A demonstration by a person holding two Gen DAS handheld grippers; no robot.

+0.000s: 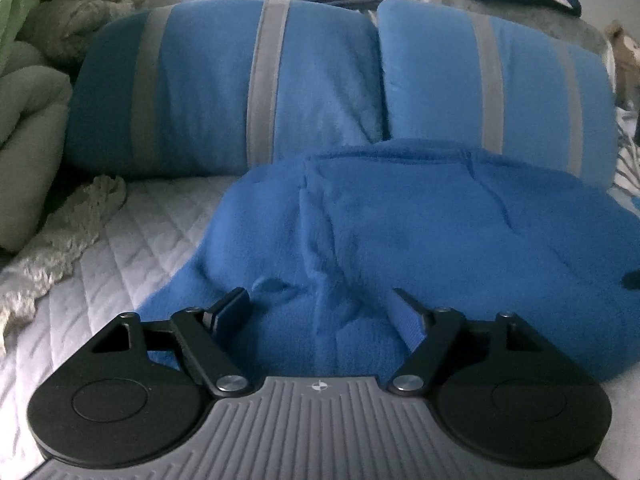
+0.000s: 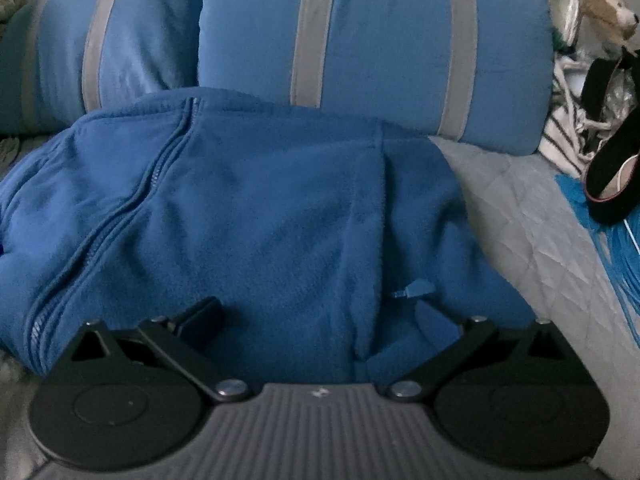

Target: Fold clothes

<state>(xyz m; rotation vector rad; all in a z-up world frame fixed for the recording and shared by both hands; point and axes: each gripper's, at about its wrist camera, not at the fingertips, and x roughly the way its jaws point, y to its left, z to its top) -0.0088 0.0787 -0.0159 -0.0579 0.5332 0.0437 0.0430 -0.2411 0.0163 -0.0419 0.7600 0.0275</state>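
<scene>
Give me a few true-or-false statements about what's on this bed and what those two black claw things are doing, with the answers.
1. A blue fleece garment lies on the quilted bed cover. True.
2. Both the left gripper and the right gripper are clamped shut. False: both stand open, fingers spread over the fleece.
3. Two blue pillows with grey stripes sit behind the garment. True.
4. The garment has buttons down the front. False: a zipper runs along it.
5. A stuffed animal sits at the far right, beyond the pillows. True.
6. The bed cover is red. False: it looks pale grey-white.
</scene>
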